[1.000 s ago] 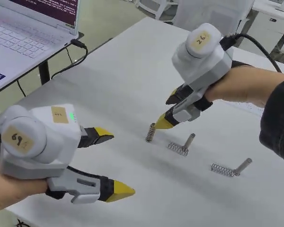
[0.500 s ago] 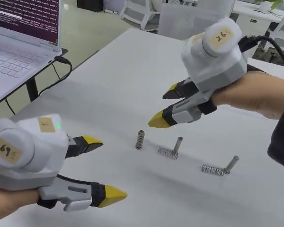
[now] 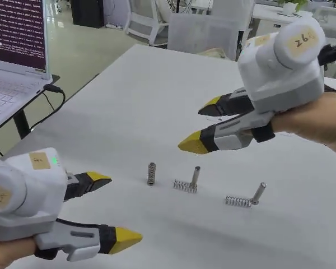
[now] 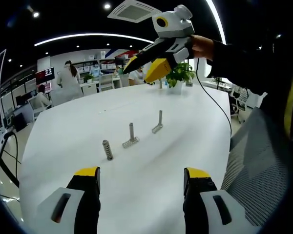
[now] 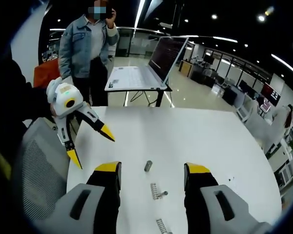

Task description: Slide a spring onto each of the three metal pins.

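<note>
At the lower left of the head view, the grey, yellow-tipped left tool (image 3: 111, 208) hangs low over the white surface (image 3: 157, 95), its jaws spread apart and holding nothing. To its right stands the leftmost short metal pin (image 3: 152, 166), upright and already sleeved in a coiled wire spring (image 3: 152, 176), so one of the three looks done. Next comes the middle metal pin (image 3: 196, 175), bare and upright. A loose wire spring (image 3: 184, 186) lies on its side at the foot of this pin, its long axis flat along the surface and running left from the pin. Further right, the third metal pin (image 3: 260, 191) also stands bare, with a second loose spring (image 3: 238, 201) lying at its foot in the same way. Above them the grey, yellow-tipped right tool (image 3: 196, 128) hovers well clear of the surface, jaws apart and empty, tips aimed left and down. The middle spring lies below those tips, nearer this tool than the left one. The likely next step is to grip it across its coils, turn its axis from flat to upright, and lower it over the pin
</note>
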